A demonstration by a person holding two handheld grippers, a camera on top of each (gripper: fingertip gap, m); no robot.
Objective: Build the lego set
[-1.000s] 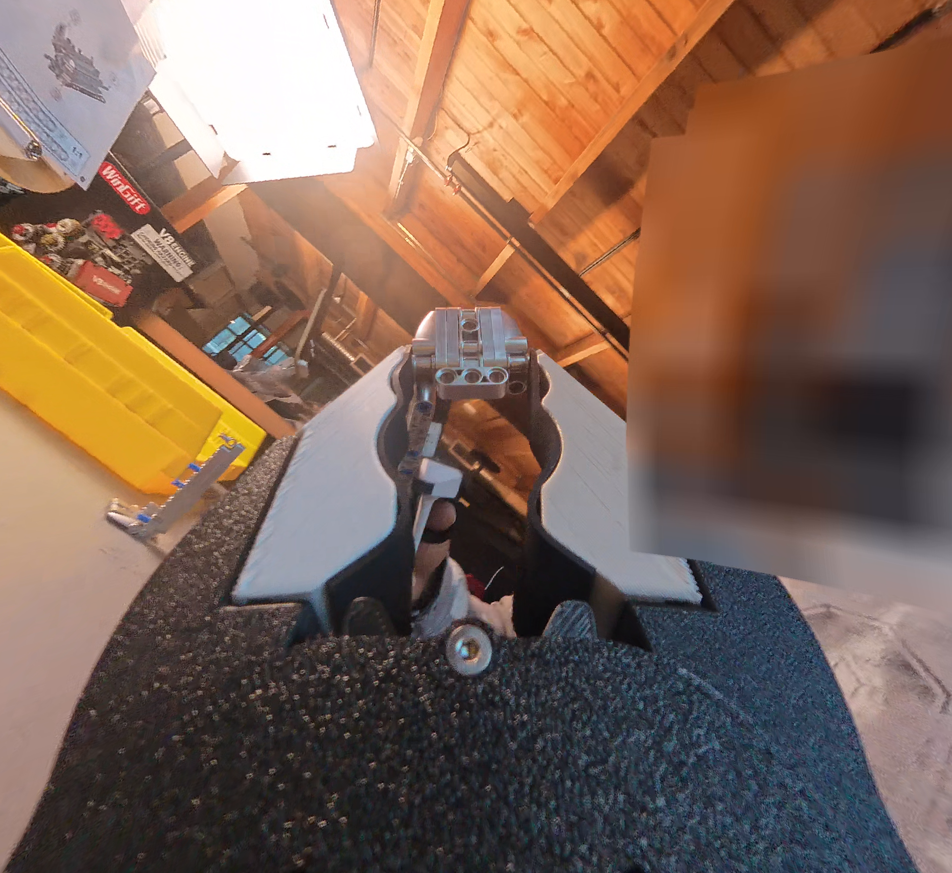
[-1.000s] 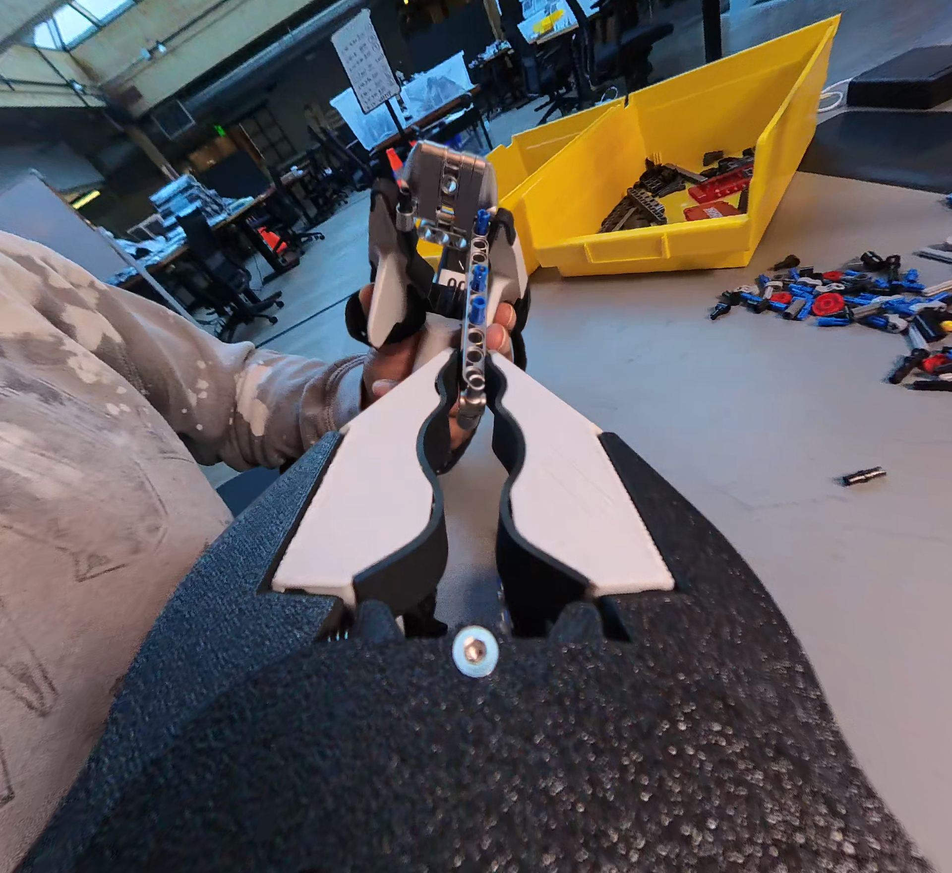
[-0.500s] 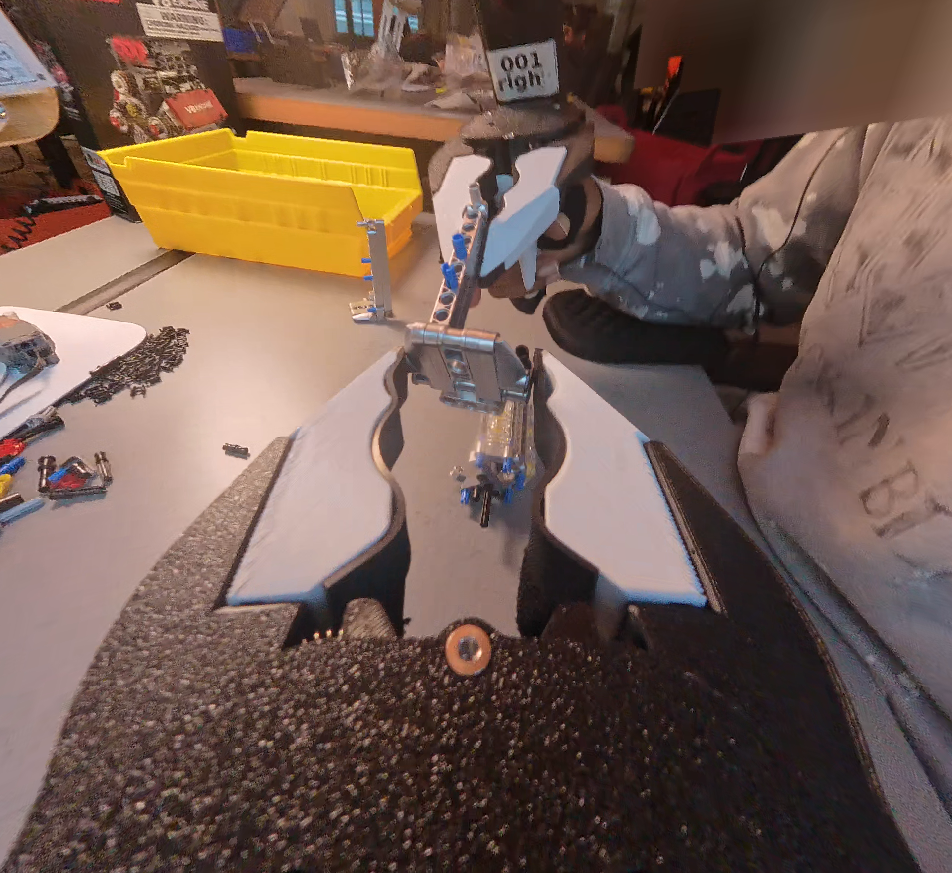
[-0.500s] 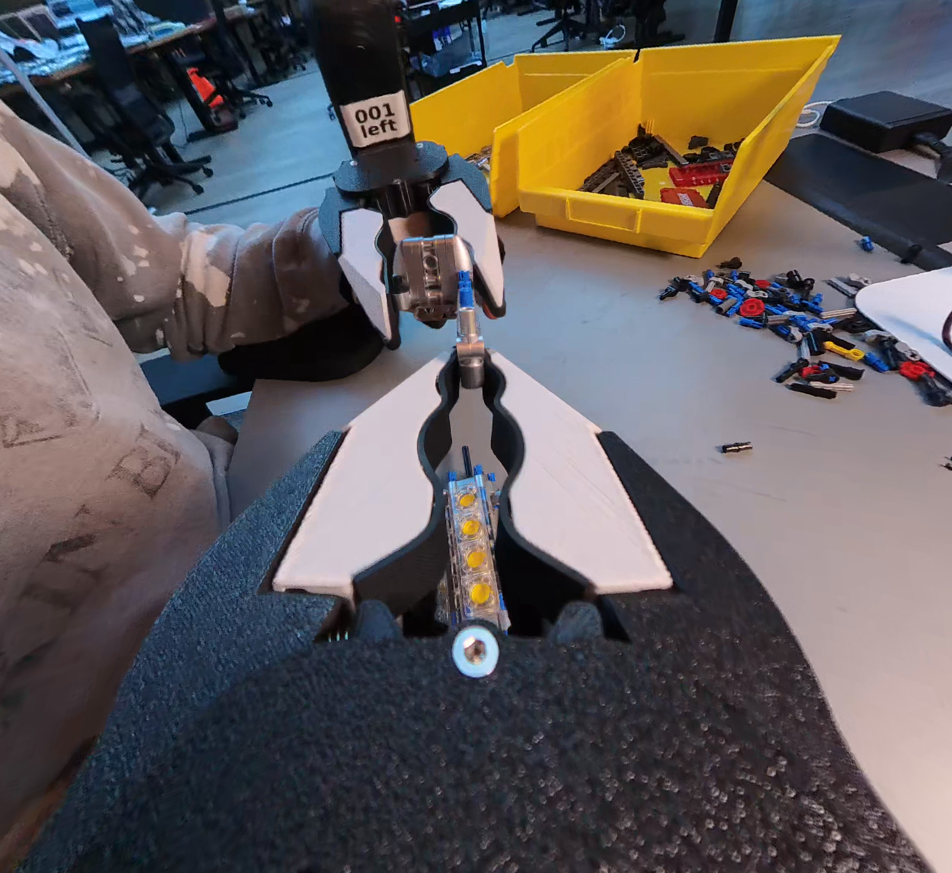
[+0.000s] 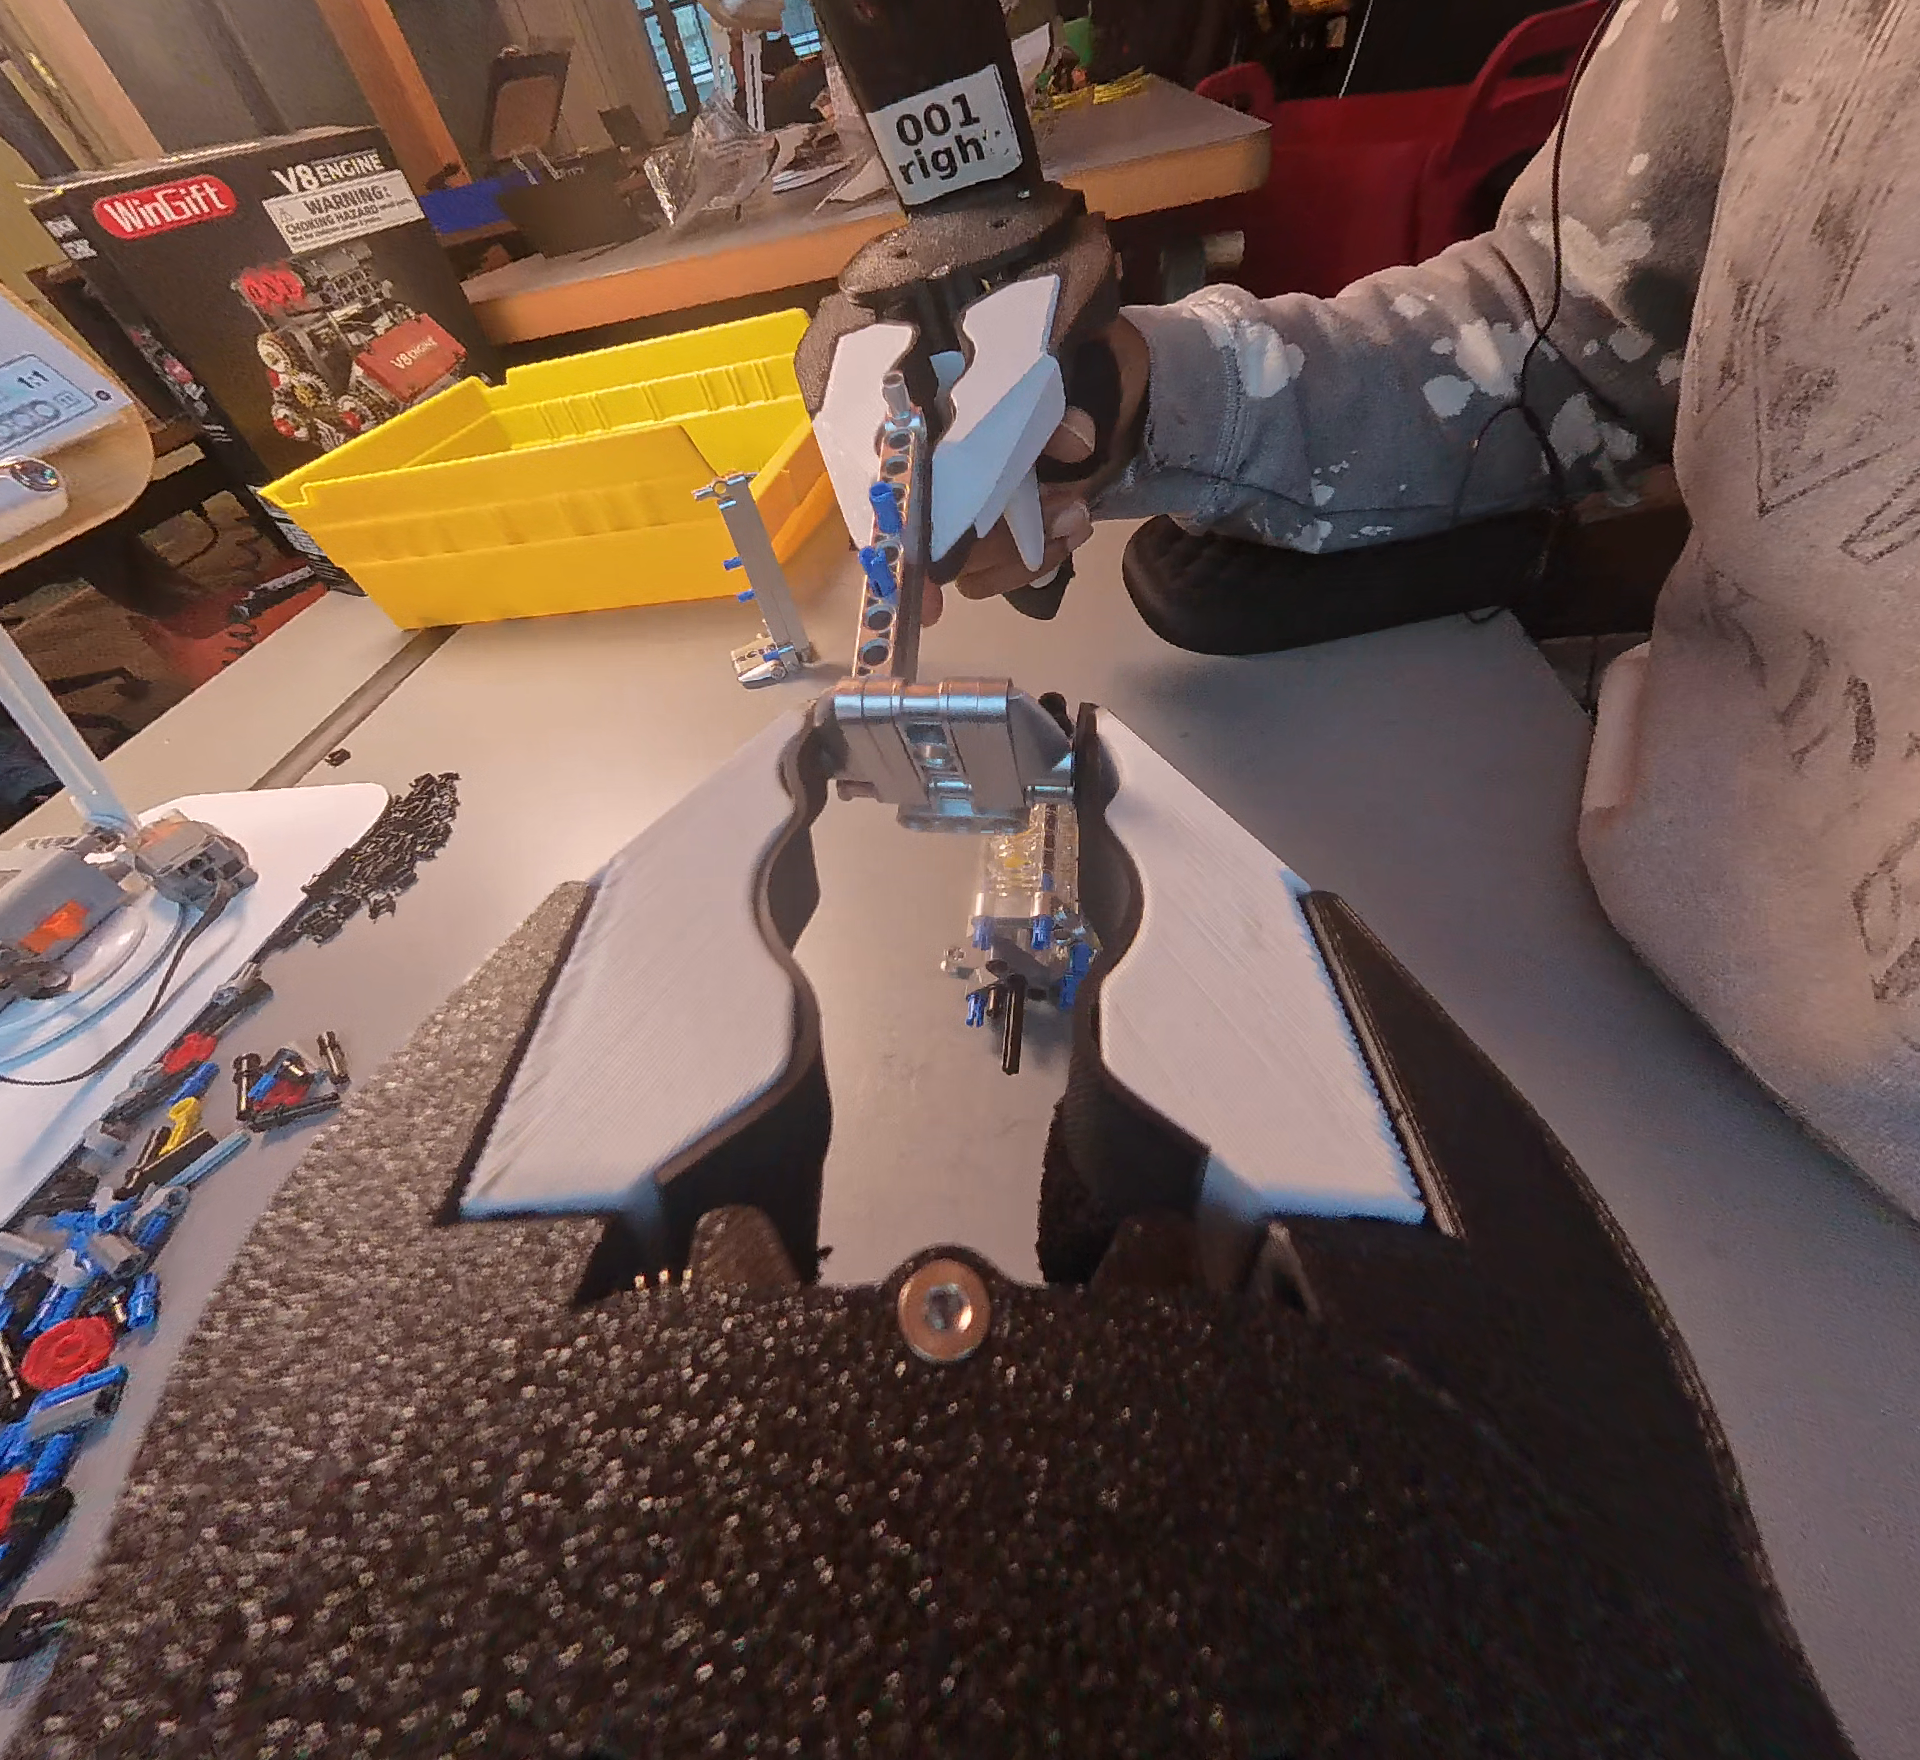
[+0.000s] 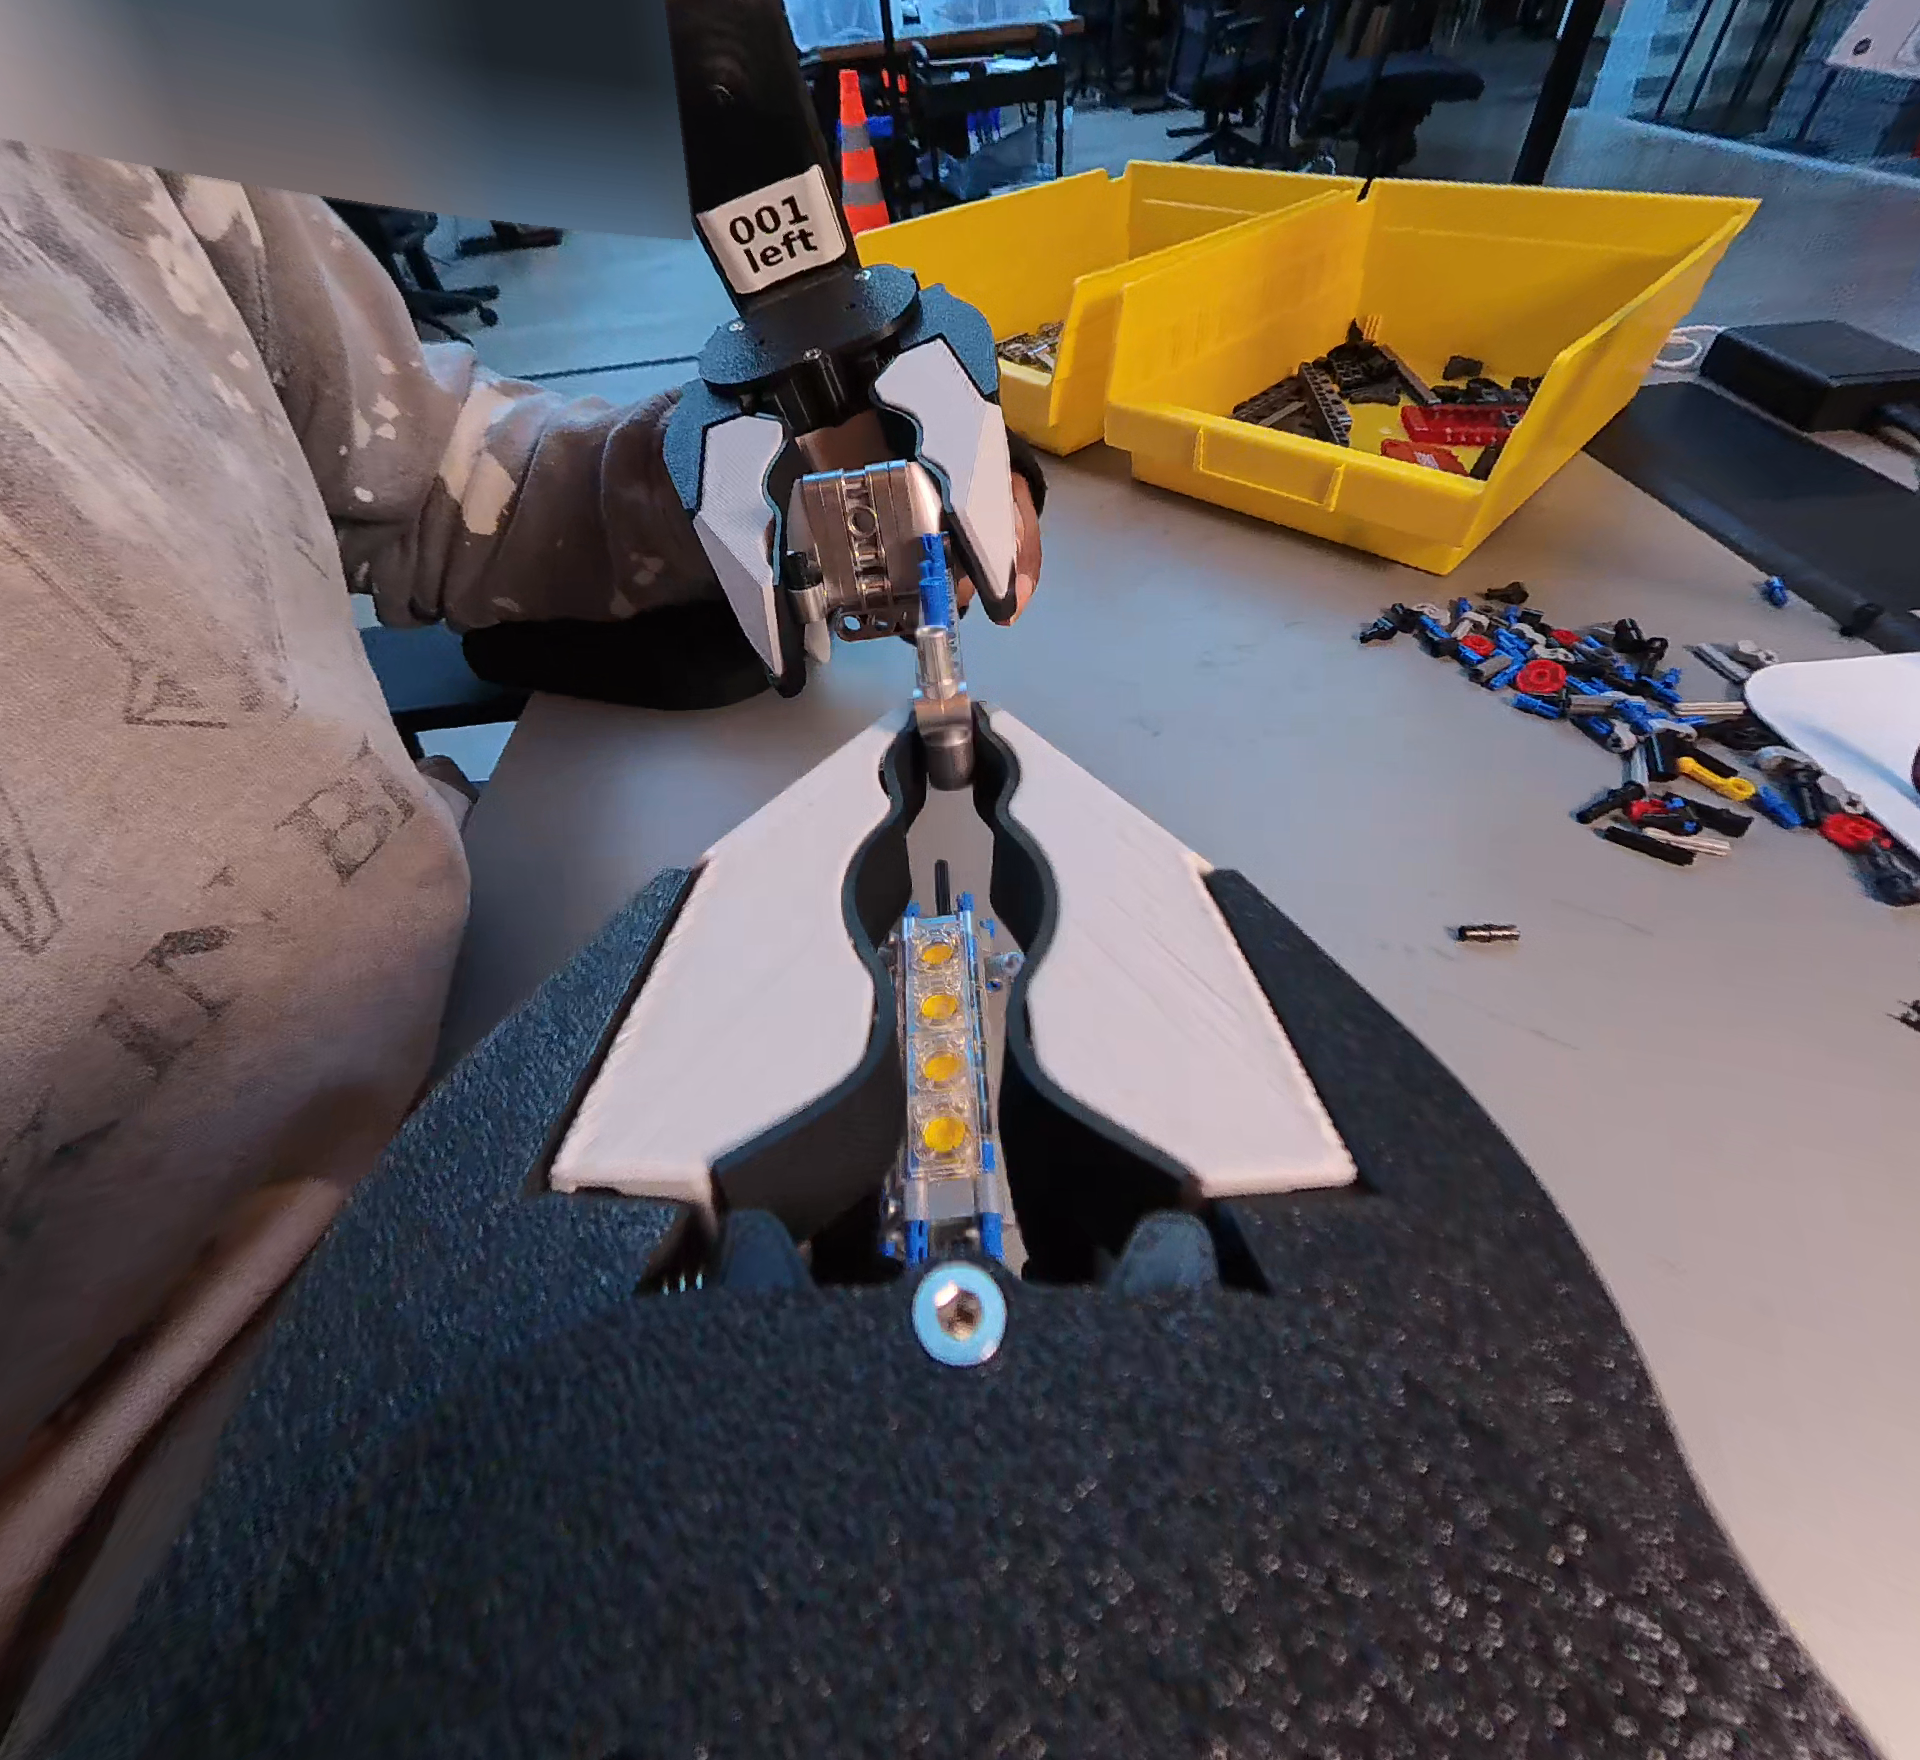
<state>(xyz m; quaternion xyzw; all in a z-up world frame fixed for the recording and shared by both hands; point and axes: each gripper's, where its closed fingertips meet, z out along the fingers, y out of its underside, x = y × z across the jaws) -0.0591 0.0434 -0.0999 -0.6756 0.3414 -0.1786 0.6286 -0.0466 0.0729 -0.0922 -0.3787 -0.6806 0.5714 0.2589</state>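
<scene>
**Both grippers clamped on one grey brick assembly, held above the table**

Left gripper [image 5: 940, 754] – jaws closed on a chunky grey plastic brick block with pin holes [image 5: 940, 749], gripped at the fingertips. Same block seen from the right wrist view [image 6: 862, 541], sitting between the left gripper's [image 6: 883, 609] white fingers [image 6: 740, 526].

Right gripper [image 6: 943, 744] – jaws pinched together on the end of a long grey perforated beam with blue pins [image 6: 935, 661]. In the left wrist view the beam [image 5: 891, 547] runs down from the right gripper [image 5: 914, 505] and meets the top edge of the block; whether it is actually seated there, cannot tell.

Below both, lying on the grey table [image 5: 1351, 796]: a clear-and-grey brick strip with four yellow studs and blue pins at its ends [image 6: 940, 1066], also visible between the left fingers [image 5: 1023, 910]. Neither gripper touches it.

Around:
- two yellow plastic bins [image 6: 1351, 422], the nearer one holding dark and red parts
- scattered pile of small blue, black and red parts [image 6: 1621, 713]
- single black pin [image 6: 1488, 932], alone on the table
- second grey beam standing upright [image 5: 764, 578] just in front of a yellow bin [image 5: 540, 505]
- black printed box [image 5: 260, 287] behind that bin
</scene>
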